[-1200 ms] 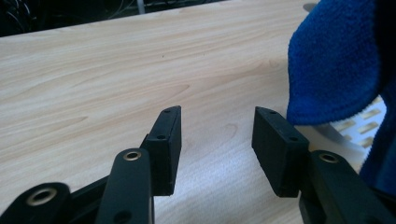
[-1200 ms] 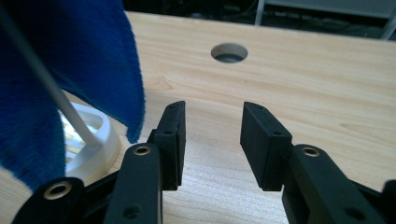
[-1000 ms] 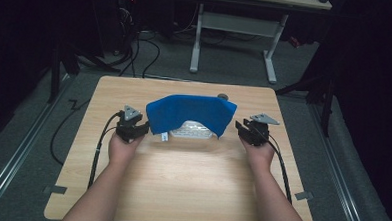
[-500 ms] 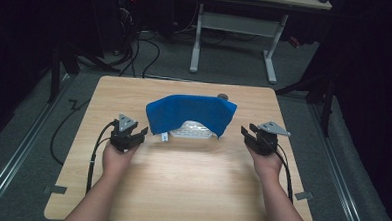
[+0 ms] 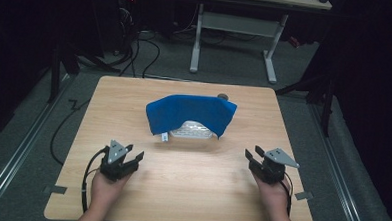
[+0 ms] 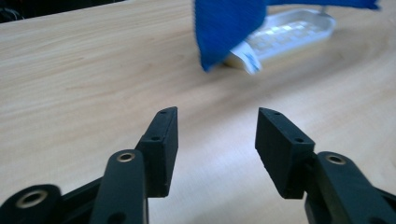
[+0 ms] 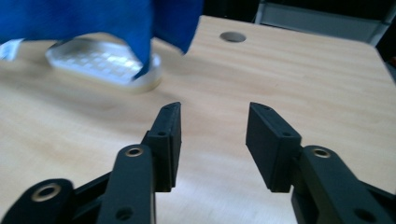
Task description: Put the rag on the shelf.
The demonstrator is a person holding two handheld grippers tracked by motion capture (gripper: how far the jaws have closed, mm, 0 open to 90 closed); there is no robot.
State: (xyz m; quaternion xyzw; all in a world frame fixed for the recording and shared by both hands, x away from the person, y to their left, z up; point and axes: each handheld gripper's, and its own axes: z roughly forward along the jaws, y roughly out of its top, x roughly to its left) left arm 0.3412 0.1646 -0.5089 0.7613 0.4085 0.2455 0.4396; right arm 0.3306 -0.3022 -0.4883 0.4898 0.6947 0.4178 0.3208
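A blue cloth [image 5: 189, 112] is draped over a clear plastic tray [image 5: 192, 131] near the middle of the wooden table [image 5: 190, 190]. A white tag [image 5: 165, 137] hangs at the cloth's left corner. My left gripper [image 5: 132, 156] stands open near the table's front left, apart from the cloth, nothing between its jaws. My right gripper [image 5: 252, 157] stands open at the front right, also empty. In the left gripper view the blue cloth [image 6: 229, 28] and the tray [image 6: 289, 35] lie ahead and to the right. The right gripper view has the cloth [image 7: 93, 18] and tray [image 7: 102, 65] ahead to the left.
A round cable hole [image 5: 223, 96] sits in the table behind the cloth, seen as the hole [image 7: 232, 37] in the right gripper view. A white desk frame [image 5: 235, 29] stands on the floor beyond the table. Cables [image 5: 68, 120] trail off the left edge.
Both grippers have drawn back from the cloth's two ends toward the table's front edge and stand apart from it. The cloth rests over the tray as before.
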